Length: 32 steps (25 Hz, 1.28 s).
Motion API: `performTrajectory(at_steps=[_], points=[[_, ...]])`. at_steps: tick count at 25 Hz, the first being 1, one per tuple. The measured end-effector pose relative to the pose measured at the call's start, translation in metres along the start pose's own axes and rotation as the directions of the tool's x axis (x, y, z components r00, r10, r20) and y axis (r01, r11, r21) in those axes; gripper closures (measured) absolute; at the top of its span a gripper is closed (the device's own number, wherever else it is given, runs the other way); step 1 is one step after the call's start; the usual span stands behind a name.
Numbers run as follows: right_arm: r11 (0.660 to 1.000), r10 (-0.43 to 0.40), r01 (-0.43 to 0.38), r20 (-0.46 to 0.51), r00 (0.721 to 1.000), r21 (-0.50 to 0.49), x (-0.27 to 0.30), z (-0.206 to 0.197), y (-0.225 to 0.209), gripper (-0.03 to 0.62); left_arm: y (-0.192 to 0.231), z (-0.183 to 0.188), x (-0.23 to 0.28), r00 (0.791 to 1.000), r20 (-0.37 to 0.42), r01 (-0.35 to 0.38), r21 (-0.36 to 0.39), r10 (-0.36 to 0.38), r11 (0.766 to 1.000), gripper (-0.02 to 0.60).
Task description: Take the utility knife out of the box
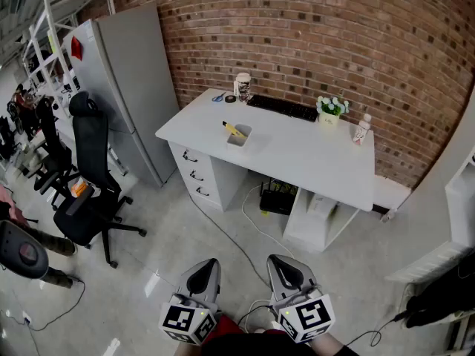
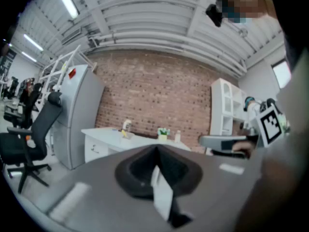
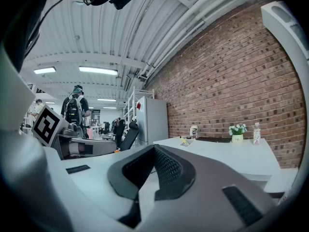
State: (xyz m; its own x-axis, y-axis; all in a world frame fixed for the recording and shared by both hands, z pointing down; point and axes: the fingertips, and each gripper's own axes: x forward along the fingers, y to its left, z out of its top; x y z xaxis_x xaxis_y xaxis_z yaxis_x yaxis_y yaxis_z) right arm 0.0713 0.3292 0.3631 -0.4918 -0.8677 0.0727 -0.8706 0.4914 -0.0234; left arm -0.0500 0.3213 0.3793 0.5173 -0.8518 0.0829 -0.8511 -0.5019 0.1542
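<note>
"Grippers first: how do they stand?"

"The left gripper (image 2: 157, 151) has its jaws pressed together with nothing between them. The right gripper (image 3: 154, 150) is the same, closed and empty. They sit side by side at the near edge of the head view, over the floor (image 1: 178, 228), both pointing toward the desk (image 1: 312, 162)."

"And the utility knife?"

"The utility knife (image 1: 233, 129) is yellow and lies in the box (image 1: 242, 139), with one end poking up over the box's left rim. It is well apart from both grippers."

"Where is the box?"

"On the white desk, toward its left front part. The desk stands against the brick wall (image 1: 319, 35)."

"What else is up there?"

"Along the back there are blue scissors (image 1: 217, 96), a cup (image 1: 242, 87), a black keyboard (image 1: 282, 107), a small flower pot (image 1: 331, 111) and a bottle (image 1: 361, 130)."

"And around the desk?"

"A grey cabinet (image 1: 137, 80) stands just beside its left end, and a black office chair (image 1: 93, 176) is in front of that cabinet."
</note>
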Motion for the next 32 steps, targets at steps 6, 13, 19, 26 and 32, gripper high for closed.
performTrajectory(at_steps=[6, 13, 19, 26, 32], points=[[0.999, -0.038, 0.038, 0.016, 0.999, -0.001, -0.018, 0.010, -0.005, 0.586, -0.005, 0.009, -0.011, 1.000, 0.015, -0.002, 0.011, 0.002, 1.000, 0.578], [0.999, -0.039, 0.039, 0.039, 0.998, 0.003, -0.030, 0.014, -0.006, 0.586, -0.021, 0.016, -0.013, 0.999, 0.037, 0.014, 0.022, -0.015, 1.000, 0.578], [0.999, -0.035, 0.034, 0.030, 0.999, 0.010, -0.044, 0.008, -0.010, 0.586, -0.032, 0.008, -0.016, 0.999, 0.043, -0.002, -0.011, 0.003, 1.000, 0.578], [0.997, -0.064, 0.063, 0.018, 0.998, 0.049, -0.051, 0.004, -0.026, 0.586, -0.040, 0.011, -0.014, 0.999, 0.040, -0.008, -0.005, 0.008, 1.000, 0.578], [0.995, -0.082, 0.080, 0.019, 0.996, 0.062, -0.033, 0.004, -0.033, 0.586, -0.025, 0.018, 0.000, 0.999, 0.046, -0.006, 0.009, 0.005, 1.000, 0.578]])
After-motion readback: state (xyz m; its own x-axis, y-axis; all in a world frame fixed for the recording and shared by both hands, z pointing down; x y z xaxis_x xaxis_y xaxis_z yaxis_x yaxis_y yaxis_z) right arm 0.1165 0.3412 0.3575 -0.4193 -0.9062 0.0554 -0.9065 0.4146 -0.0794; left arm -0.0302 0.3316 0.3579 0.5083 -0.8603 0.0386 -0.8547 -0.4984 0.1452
